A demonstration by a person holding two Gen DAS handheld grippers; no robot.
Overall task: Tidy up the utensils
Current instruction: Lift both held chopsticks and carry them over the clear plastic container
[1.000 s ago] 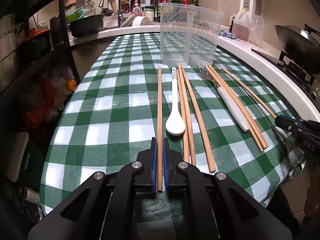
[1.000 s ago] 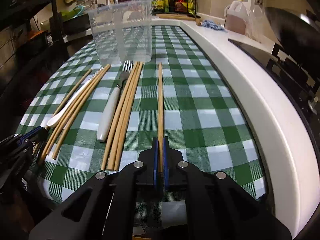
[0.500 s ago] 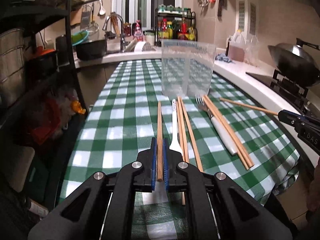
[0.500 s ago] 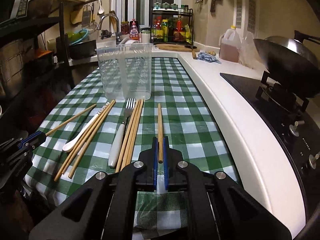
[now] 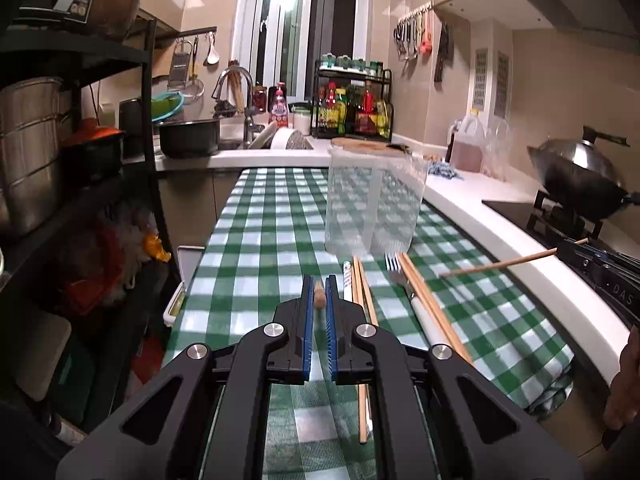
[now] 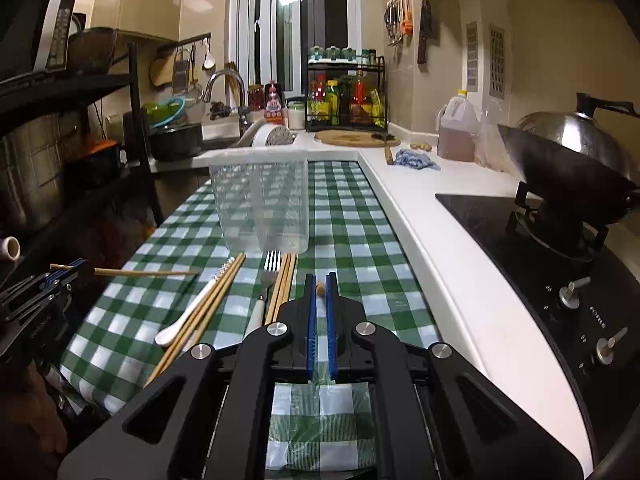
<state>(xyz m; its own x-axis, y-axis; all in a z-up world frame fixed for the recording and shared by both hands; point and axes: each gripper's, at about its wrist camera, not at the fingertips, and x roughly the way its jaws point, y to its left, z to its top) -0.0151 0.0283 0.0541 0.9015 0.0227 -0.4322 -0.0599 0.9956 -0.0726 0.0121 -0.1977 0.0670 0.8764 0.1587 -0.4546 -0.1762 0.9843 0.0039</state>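
Observation:
My left gripper [image 5: 319, 284] is shut on a wooden chopstick [image 5: 319, 294], seen end-on and lifted above the table. It also shows in the right wrist view [image 6: 148, 273], held level. My right gripper [image 6: 319, 282] is shut on another chopstick [image 6: 320, 287], also end-on; the left wrist view shows it [image 5: 496, 266] held above the table. A clear plastic container [image 5: 374, 204] stands upright ahead. On the green checked cloth lie a white spoon [image 6: 188, 312], a fork [image 6: 269, 276] with white handle and several chopsticks [image 6: 282, 284].
A white counter edge [image 6: 436, 264] runs along the right, with a black hob [image 6: 532, 248] and wok [image 6: 568, 168] beyond. A black shelf rack [image 5: 80, 152] with pots stands left. Sink [image 5: 236, 136] and spice rack [image 5: 352, 108] are at the back.
Both grippers have risen from the table, each lifting its chopstick and levelling out. The chopsticks now point straight at the cameras; the container looks nearer to eye level.

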